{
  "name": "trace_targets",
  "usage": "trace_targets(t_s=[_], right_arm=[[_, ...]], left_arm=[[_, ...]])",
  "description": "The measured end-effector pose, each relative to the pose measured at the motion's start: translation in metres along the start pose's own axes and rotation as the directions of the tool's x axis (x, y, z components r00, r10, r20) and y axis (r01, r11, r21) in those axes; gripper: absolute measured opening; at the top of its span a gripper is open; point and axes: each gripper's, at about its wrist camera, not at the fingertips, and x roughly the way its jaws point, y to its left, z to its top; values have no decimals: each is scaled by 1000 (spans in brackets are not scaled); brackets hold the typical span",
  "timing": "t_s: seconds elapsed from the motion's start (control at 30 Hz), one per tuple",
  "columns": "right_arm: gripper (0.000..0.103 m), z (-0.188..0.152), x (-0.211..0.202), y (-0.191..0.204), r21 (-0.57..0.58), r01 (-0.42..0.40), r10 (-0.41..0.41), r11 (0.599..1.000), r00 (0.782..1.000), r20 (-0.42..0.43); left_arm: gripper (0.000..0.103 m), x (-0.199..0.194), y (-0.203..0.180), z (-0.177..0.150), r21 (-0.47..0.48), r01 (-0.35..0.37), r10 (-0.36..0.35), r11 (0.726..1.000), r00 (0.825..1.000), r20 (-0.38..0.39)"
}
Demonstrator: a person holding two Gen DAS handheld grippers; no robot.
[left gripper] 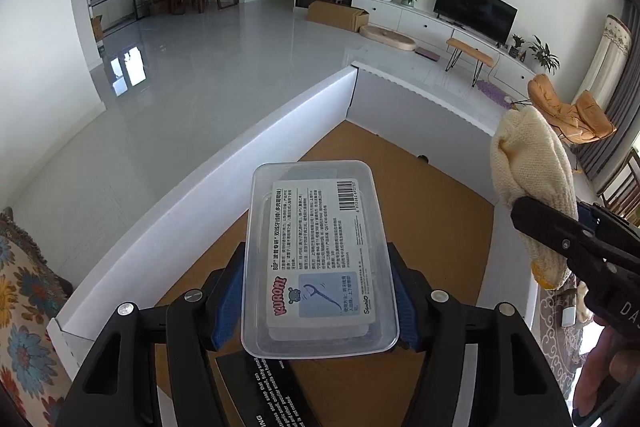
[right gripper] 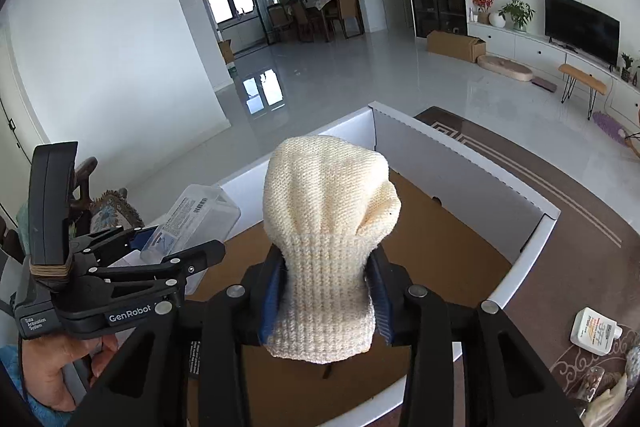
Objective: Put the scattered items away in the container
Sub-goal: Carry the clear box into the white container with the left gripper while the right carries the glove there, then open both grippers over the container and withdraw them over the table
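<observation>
My left gripper (left gripper: 320,267) is shut on a clear plastic box of floss picks (left gripper: 320,247), its blue pads pressed against both long sides. It hangs over the open white cardboard container (left gripper: 240,163) with a brown floor. At the right edge of that view, my right gripper (left gripper: 560,239) carries a cream knitted glove (left gripper: 528,167). In the right wrist view the glove (right gripper: 332,211) sits upright between the blue pads of the right gripper (right gripper: 326,267), which touch its ribbed cuff on both sides, above the container (right gripper: 460,163). The left gripper (right gripper: 160,247) and floss box (right gripper: 192,219) show at the left.
A black printed carton (left gripper: 272,387) lies on the container's floor. A white bottle (right gripper: 596,331) and other small items (right gripper: 608,387) lie on the patterned rug (right gripper: 560,167) to the right. A floral cushion (left gripper: 24,287) is at the left. A person's hand (right gripper: 52,367) holds the left gripper.
</observation>
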Motion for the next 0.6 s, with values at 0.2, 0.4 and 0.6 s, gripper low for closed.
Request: trace_targets(t_s=[0.2, 0.4, 0.6], right_arm=[[69, -7, 16, -18, 86, 23, -22, 996, 1000, -15], [69, -69, -70, -58, 137, 45, -63, 989, 990, 123], [69, -226, -155, -129, 176, 370, -378, 912, 925, 17]], left_arm=[[80, 21, -1, -7, -8, -87, 87, 996, 995, -58], [84, -54, -65, -41, 136, 17, -26, 991, 998, 60], [103, -83, -198, -137, 373, 217, -242, 902, 970, 22]])
